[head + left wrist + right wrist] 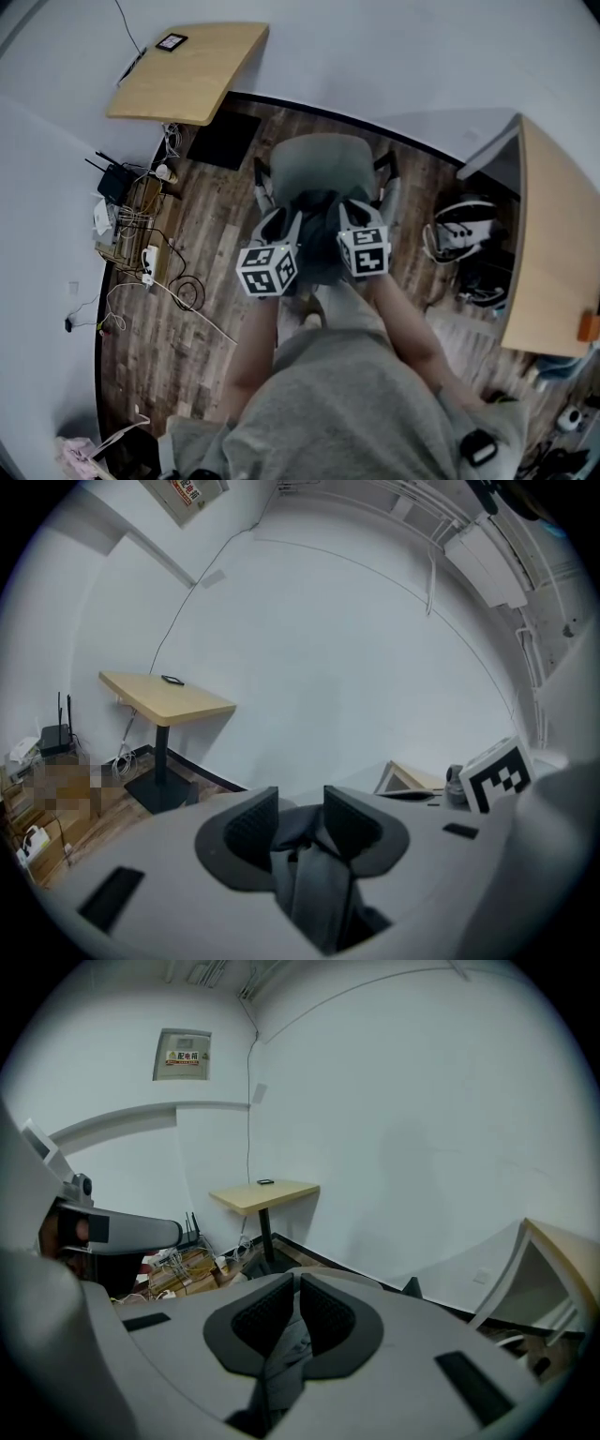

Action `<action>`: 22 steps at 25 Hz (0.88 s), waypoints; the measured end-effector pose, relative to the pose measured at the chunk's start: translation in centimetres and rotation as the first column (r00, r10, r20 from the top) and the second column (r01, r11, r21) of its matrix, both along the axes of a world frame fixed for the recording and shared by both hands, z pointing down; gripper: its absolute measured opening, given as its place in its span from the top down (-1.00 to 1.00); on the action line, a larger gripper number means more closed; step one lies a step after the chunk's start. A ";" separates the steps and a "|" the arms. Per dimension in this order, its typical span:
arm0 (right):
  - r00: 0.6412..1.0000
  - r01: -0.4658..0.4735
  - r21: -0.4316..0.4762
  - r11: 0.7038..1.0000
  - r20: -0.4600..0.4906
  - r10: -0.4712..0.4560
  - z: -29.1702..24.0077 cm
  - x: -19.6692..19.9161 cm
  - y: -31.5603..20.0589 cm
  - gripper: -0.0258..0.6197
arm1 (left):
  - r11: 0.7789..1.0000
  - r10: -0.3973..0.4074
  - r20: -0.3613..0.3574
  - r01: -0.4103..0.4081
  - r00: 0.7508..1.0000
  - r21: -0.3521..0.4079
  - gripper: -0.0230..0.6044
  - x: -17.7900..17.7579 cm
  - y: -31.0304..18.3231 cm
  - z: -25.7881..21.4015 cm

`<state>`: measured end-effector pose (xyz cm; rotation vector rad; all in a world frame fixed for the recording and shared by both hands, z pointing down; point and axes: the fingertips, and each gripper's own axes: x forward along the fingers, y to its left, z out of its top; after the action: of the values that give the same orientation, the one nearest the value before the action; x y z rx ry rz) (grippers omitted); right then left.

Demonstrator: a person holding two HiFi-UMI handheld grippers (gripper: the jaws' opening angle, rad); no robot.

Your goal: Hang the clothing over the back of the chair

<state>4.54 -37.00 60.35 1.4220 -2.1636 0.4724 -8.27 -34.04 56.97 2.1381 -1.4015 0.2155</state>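
In the head view a grey office chair [323, 161] stands just ahead of me on the wood floor. A dark grey piece of clothing [319, 214] hangs bunched between my two grippers over the chair's near side. My left gripper [281, 223] is shut on the clothing [314, 883]; in the left gripper view [298, 810] folds of fabric fill the gap between its pads. In the right gripper view my right gripper [296, 1290] stands with its jaws almost together, pinching a strip of the same cloth [281, 1358]. It is to the right of the left one in the head view [356, 216].
A small wooden table [187, 70] stands against the far wall at the left. A larger desk [548, 253] runs along the right side. Cables, a router and a power strip [131, 230] clutter the floor at the left. A white and black object [464, 230] lies by the desk.
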 end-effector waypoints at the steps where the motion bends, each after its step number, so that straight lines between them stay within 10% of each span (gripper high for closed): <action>1: 1.000 0.001 0.002 1.000 0.006 -0.001 -0.2 0.0 0.3 0.91 | 1.000 -0.001 0.001 0.001 1.000 0.005 0.50 0.0 0.2 -0.2; 22: 0.993 -0.058 0.149 0.987 0.114 0.041 -7.3 -1.1 11.0 0.92 | 0.991 0.034 0.036 -0.039 0.999 0.126 0.51 0.3 8.0 -5.1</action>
<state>3.41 -26.02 53.01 1.5681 -2.2995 0.4202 -7.99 -26.08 51.88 2.2747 -1.4305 0.1818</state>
